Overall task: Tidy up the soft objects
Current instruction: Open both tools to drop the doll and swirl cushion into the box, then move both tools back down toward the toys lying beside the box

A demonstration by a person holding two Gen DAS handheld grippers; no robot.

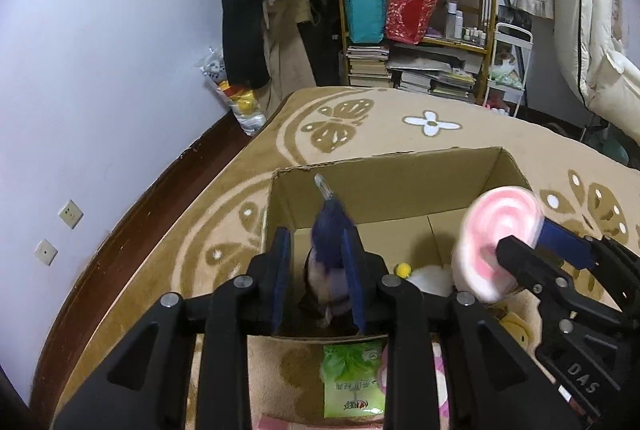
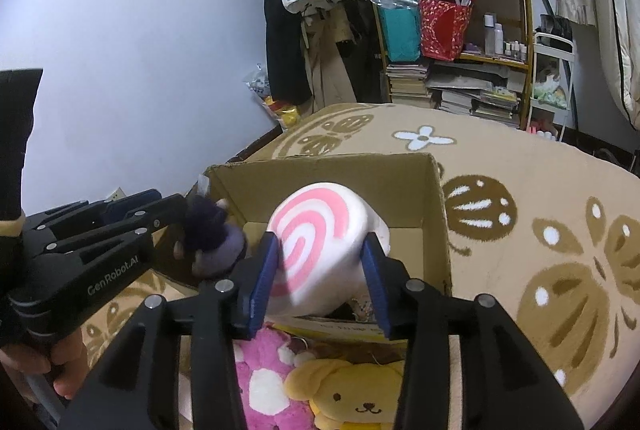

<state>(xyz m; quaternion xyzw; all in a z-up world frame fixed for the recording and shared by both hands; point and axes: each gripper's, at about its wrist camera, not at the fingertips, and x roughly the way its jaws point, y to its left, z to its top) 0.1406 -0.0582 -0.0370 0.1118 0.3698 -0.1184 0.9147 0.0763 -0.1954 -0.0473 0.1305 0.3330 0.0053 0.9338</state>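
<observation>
1. Blue pads of the left gripper squeeze a small purple plush toy over the cardboard box.
2. The right gripper is clamped on a white and pink swirl plush, also above the box.
3. A pink plush and a yellow dog plush lie on the rug, just beside the box.

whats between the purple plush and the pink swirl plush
In the left wrist view, only open cardboard box interior separates the purple plush and the pink swirl plush.
</observation>
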